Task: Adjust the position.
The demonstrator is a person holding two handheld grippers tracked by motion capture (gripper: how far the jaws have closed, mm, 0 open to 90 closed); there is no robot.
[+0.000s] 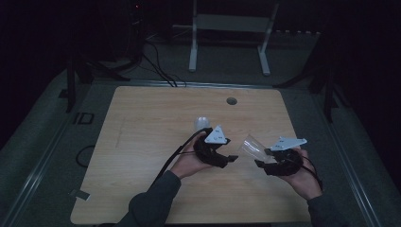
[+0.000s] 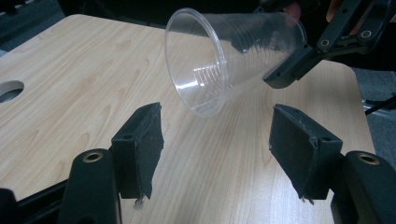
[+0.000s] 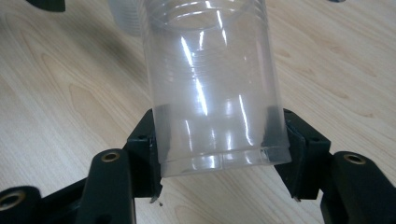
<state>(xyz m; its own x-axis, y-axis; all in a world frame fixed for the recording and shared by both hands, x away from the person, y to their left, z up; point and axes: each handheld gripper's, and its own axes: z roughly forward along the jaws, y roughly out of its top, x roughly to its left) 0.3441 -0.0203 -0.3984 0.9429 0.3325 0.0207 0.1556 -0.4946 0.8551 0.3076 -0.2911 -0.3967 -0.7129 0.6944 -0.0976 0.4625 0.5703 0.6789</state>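
Near the worktop's (image 1: 142,142) front edge, the right hand-held gripper (image 3: 219,154) squeezes a clear cup (image 3: 210,84) sideways, mouth facing the left hand-held gripper (image 2: 215,140), whose jaws stand apart, holding nothing, maybe waiting to take it.

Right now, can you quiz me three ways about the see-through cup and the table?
1. Where is the clear plastic cup?
A. standing on the table
B. between the right gripper's jaws
C. on the floor

2. How many round holes does the light wooden table have?
A. one
B. three
C. five

3. How is the cup?
A. full of juice
B. crushed flat
C. empty and tipped over sideways

Answers:
1 B, the black jaws press on both sides near its base.
2 A, a single hole sits near the far edge.
3 C, you see straight through it, and its mouth points sideways.
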